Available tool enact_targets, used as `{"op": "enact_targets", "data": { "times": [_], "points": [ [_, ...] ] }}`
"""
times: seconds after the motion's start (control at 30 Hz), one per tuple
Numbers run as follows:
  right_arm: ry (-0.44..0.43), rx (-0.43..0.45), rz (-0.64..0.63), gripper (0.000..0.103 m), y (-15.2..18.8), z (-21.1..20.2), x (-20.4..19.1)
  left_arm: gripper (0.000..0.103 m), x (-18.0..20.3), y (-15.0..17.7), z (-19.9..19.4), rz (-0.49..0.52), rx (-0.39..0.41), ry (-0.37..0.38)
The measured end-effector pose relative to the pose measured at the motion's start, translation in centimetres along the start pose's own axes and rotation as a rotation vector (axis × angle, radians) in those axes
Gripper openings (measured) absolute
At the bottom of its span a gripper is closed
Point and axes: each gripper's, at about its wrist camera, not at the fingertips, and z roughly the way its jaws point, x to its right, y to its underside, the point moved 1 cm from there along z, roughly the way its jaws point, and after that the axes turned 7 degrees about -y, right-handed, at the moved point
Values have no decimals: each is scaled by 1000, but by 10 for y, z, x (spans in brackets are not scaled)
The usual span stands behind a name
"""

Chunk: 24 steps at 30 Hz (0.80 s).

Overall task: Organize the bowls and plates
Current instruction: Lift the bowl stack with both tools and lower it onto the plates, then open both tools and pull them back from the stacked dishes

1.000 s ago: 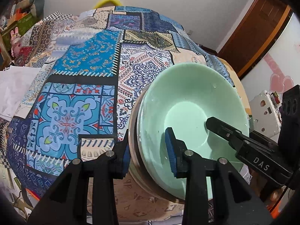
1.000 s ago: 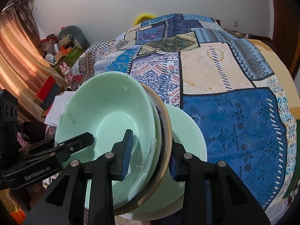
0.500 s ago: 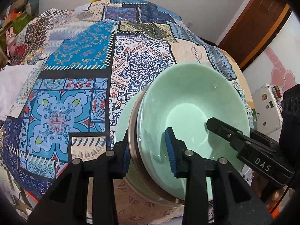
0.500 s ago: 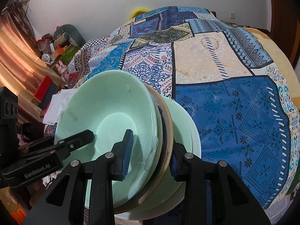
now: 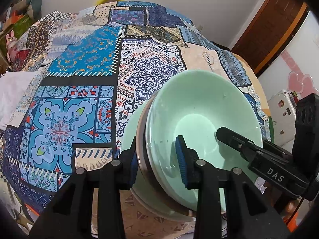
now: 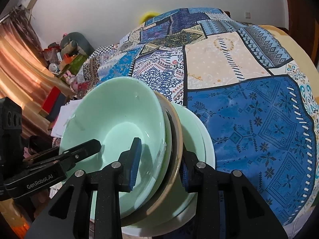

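A mint green bowl is nested in a brown-rimmed metal bowl. Both are tilted and held just above a pale green plate that lies on a white plate. My left gripper is shut on the near left rim of the two bowls, one pad inside and one outside. My right gripper is shut on the opposite rim in the same way. Each gripper's finger shows inside the bowl in the other's view.
A patchwork cloth in blues and creams covers the table all around the plates. White paper lies past its left edge. A white box stands off to the right, with cluttered shelves far left.
Both grippers keep their hold on the two bowls. In the left wrist view the green plate under the bowls now shows more at their left side.
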Motion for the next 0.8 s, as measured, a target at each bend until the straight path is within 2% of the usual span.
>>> {"op": "enact_targets", "data": {
  "times": [0.23,0.4,0.53,0.67,0.8],
  "points": [
    [37,47,-54,43,-1,-26,-11,34,-8,0,-9,-25,18,-21],
    [51,114,-111,45,-3,-57,-29,35,-11,1,-43,-36,94,-33],
    [42,218,-171,54,-2,-94,-52,42,-4,2,-87,-7,195,-27],
    [31,313,-252,56,2,-131,-79,52,6,9,-140,31,338,-16],
    [27,411,-319,70,11,-163,-100,64,16,17,-183,51,474,-24]
  ]
}}
